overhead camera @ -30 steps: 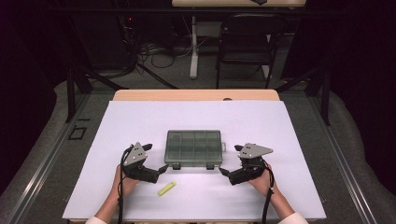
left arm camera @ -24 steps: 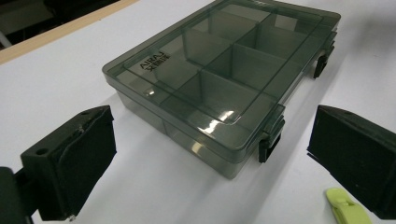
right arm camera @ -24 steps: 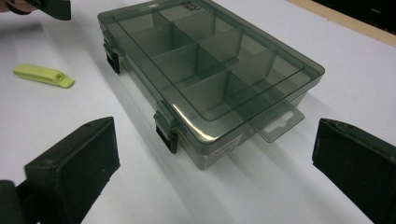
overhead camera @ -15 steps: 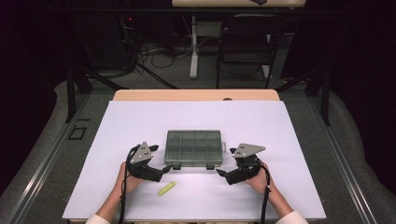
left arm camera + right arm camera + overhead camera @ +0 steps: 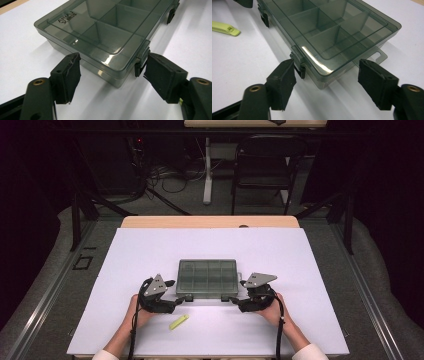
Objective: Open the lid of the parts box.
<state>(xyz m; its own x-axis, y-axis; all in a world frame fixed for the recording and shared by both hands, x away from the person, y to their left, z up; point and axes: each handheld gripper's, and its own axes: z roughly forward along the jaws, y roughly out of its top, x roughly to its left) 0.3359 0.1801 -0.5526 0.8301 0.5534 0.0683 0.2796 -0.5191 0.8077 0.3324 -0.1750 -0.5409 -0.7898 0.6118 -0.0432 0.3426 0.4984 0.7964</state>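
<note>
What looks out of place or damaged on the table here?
Nothing is damaged or spilled. The compartment box lies square, lid shut, with the left gripper and right gripper open at its front corners. A yellow-green clip lies loose beside it.

Both forearms came in from the table's near edge, angled slightly inward. The left hand (image 5: 136, 309) held the left tool (image 5: 182, 301) low, jaws spread wide. The right hand (image 5: 272, 306) held the right tool (image 5: 231, 301) likewise, jaws wide apart, the two tools pointing toward each other.
</note>
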